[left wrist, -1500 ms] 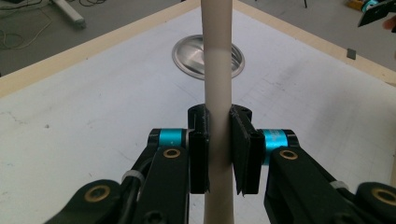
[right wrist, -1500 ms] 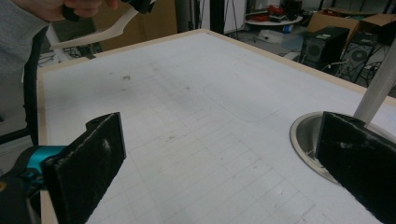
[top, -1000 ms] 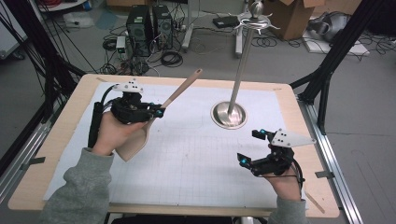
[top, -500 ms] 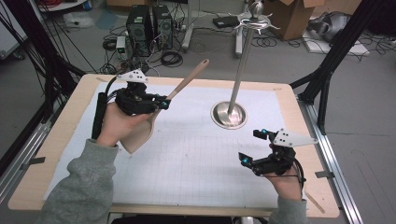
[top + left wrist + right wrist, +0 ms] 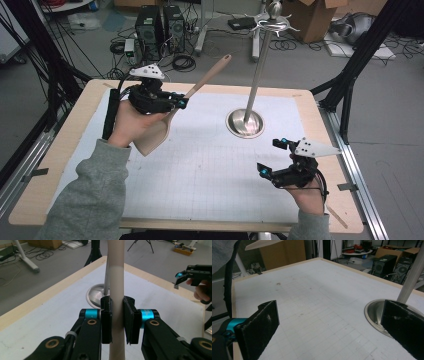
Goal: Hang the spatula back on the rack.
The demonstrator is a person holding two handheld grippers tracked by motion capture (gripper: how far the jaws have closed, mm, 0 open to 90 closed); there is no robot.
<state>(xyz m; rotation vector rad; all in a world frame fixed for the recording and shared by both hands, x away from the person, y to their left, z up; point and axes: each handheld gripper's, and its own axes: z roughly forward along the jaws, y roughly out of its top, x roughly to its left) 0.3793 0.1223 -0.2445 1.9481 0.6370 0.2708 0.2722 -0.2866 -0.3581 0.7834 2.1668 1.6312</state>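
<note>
Up at the far left of the white mat (image 5: 210,170), well to the left of the metal stand (image 5: 246,121), the left gripper (image 5: 176,102) holds a wooden spatula (image 5: 165,122) clear of the surface. Its two black jaws are clamped on the pale handle, one pad pressed to each side, as the left gripper view shows with the left gripper (image 5: 117,322) squeezing the wooden spatula (image 5: 116,290) upright between them. From above, the handle slants up and away toward the stand's upper pole, its rounded tip ending short of the pole, while the broad flat blade hangs down below the person's left hand (image 5: 131,125), on the side away from the stand. A grey sleeve (image 5: 92,195) covers that forearm.

Nearer the person and to the right of the stand's round steel base sits the right gripper (image 5: 271,157), low over the mat, well apart from the spatula. Its jaws stand wide apart with nothing between them; in the right gripper view the right gripper (image 5: 329,327) frames bare gridded mat, with the metal stand (image 5: 377,312) partly behind the right-hand pad.

The stand itself rises from its dish-shaped base at the middle of the mat's far half, on the wooden table (image 5: 60,150).
</note>
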